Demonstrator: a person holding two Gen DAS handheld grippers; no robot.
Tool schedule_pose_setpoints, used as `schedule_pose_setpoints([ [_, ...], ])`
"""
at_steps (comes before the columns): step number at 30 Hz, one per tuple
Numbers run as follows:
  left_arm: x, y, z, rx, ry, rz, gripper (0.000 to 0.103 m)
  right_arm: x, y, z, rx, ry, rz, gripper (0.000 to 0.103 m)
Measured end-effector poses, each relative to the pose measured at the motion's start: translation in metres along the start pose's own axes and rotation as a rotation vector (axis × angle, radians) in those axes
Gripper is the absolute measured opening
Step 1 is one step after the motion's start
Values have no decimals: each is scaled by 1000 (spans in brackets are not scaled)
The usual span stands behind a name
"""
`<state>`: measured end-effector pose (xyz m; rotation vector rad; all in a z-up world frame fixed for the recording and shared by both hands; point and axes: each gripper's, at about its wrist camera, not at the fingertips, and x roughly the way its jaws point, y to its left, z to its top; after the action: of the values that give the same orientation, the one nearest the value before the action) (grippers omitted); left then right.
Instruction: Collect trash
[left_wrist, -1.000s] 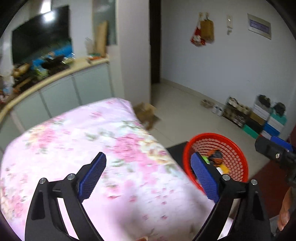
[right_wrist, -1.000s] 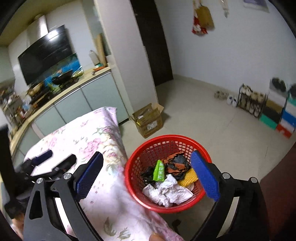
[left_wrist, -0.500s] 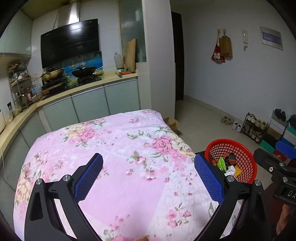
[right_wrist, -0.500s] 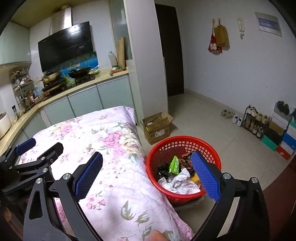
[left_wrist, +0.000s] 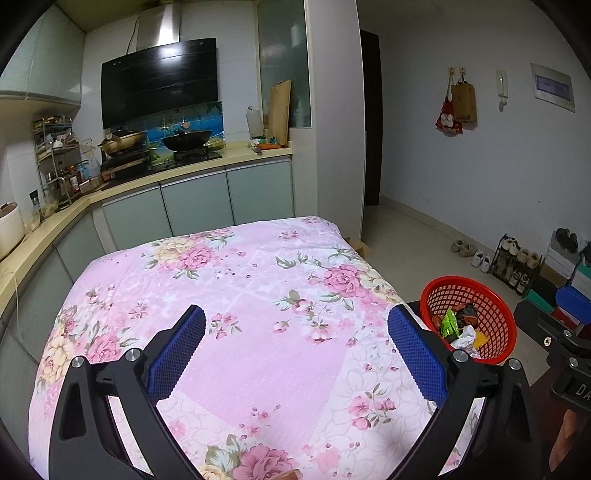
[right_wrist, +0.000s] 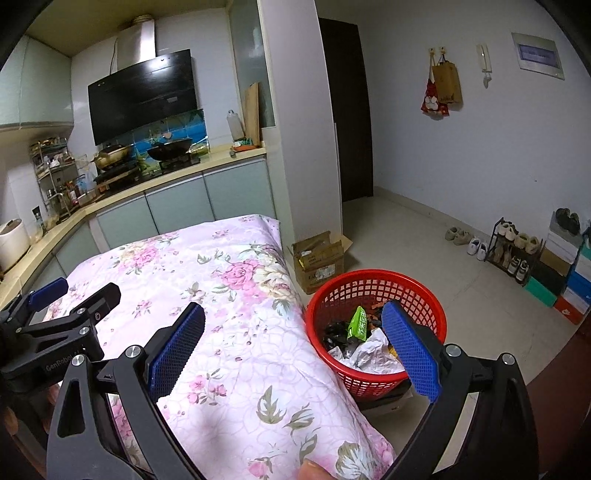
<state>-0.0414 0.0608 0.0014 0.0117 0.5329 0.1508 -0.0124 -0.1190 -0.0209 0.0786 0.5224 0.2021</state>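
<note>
Now I am holding both grippers level and well back, after a second in which both cameras were tilting up from the basket to take in the whole room. Judging from that, I am pulling out of the drop-off: nothing loose is showing on the cloth, so the collecting looks nearly or fully done.

Going from the left, the left gripper (left_wrist: 295, 345) is hanging over the desk (left_wrist: 258, 295), its blue ribbed fingers (left_wrist: 177, 350) standing wide with nothing between them. The covering is a soft pink quilted cloth printed with roses, lying smooth and slightly puffed.

Further right, the right gripper (right_wrist: 293, 343) is likewise spread wide and empty, straddling the desk's edge. Beside that edge, on the floor, the red basket (right_wrist: 424, 295) is sitting: round, rigid plastic lattice. Inside it the trash (right_wrist: 373, 350) is piling up: crumpled white paper, a glossy green wrapper (right_wrist: 357, 323), dark crinkled film, something yellow.
</note>
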Motion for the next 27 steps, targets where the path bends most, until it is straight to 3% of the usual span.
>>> schedule_pose_setpoints([
  [27,-5,0,-2,1,-13,13,96,-6,0,-1,2,-11,6,94],
])
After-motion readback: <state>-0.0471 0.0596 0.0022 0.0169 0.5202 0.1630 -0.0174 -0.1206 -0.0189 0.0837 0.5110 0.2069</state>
